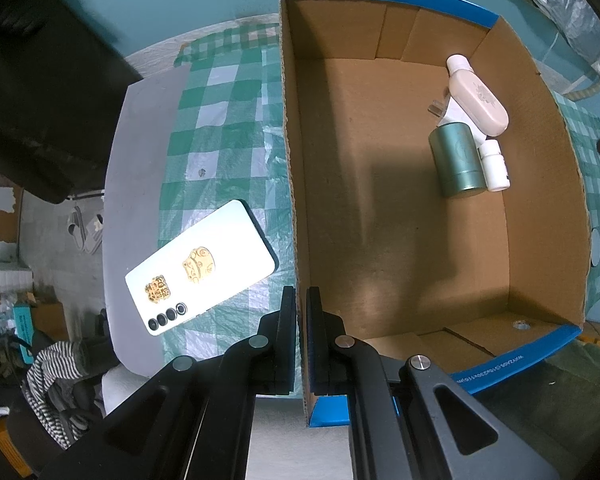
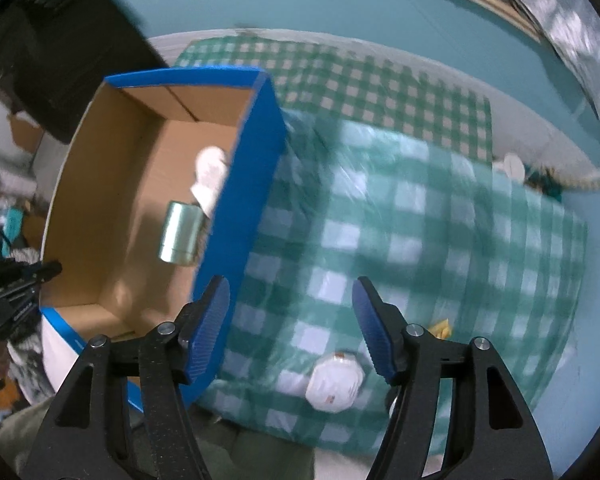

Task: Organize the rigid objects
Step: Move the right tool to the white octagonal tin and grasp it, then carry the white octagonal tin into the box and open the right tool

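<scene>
Box (image 1: 296,184) wall clamped by left gripper (image 1: 301,300), steadied. Right gripper (image 2: 291,292) spread, empty, above cloth (image 2: 420,240). White jar (image 2: 334,380) lies just below; descent and straddle judged needed next.

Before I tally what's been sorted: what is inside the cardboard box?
Inside the cardboard box, near one wall: a teal canister, a small white bottle and a pale pink bottle. A white item beneath the pink bottle is mostly covered.
</scene>
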